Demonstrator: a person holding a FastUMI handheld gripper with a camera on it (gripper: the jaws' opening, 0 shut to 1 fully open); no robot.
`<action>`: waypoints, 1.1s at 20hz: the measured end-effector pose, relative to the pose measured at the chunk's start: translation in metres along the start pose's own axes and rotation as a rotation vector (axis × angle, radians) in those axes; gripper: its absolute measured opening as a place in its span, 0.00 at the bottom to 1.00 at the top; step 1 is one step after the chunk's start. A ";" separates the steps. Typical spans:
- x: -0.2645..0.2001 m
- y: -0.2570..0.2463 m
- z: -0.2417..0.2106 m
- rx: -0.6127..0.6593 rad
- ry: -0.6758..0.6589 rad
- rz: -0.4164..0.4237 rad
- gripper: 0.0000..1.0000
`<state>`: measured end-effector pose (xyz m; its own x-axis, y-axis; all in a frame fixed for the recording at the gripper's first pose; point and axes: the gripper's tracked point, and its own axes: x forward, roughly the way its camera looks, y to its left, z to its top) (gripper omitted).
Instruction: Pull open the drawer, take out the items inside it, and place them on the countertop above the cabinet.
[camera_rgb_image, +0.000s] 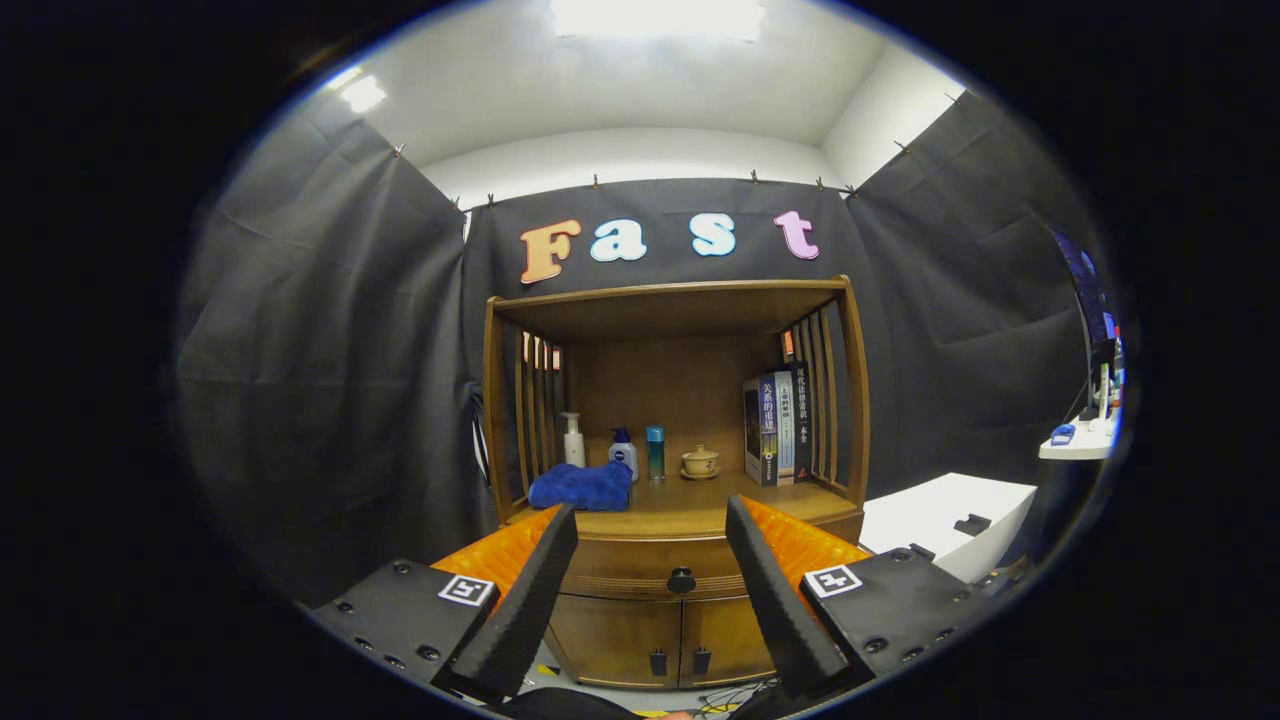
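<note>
Presently tongs (650, 540) apart, gripping nothing | drawer (655, 568) closed, contents hidden, knob (681, 580) between fingers | worktop (700, 500) partly covered by blue towel (582, 487)

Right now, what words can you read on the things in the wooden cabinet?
Upright books: Chinese writing on the spines, too small to read.
White bottle with blue label: too blurred to read.
Open tongs, round dark drawer knob beyond them: no words.

Gripper (650, 590) level, facing forward, fingers (520, 600) spread wide apart, holding nothing.
</note>
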<state>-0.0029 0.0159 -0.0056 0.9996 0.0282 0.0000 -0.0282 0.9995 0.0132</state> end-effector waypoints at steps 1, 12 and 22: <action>0.000 0.000 0.000 0.001 0.002 0.001 0.97; 0.000 -0.006 0.002 0.020 -0.006 -0.009 0.97; 0.078 -0.030 -0.031 -0.015 -0.009 -0.056 0.97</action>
<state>0.0762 -0.0114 -0.0367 0.9996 -0.0282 0.0085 0.0282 0.9996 -0.0016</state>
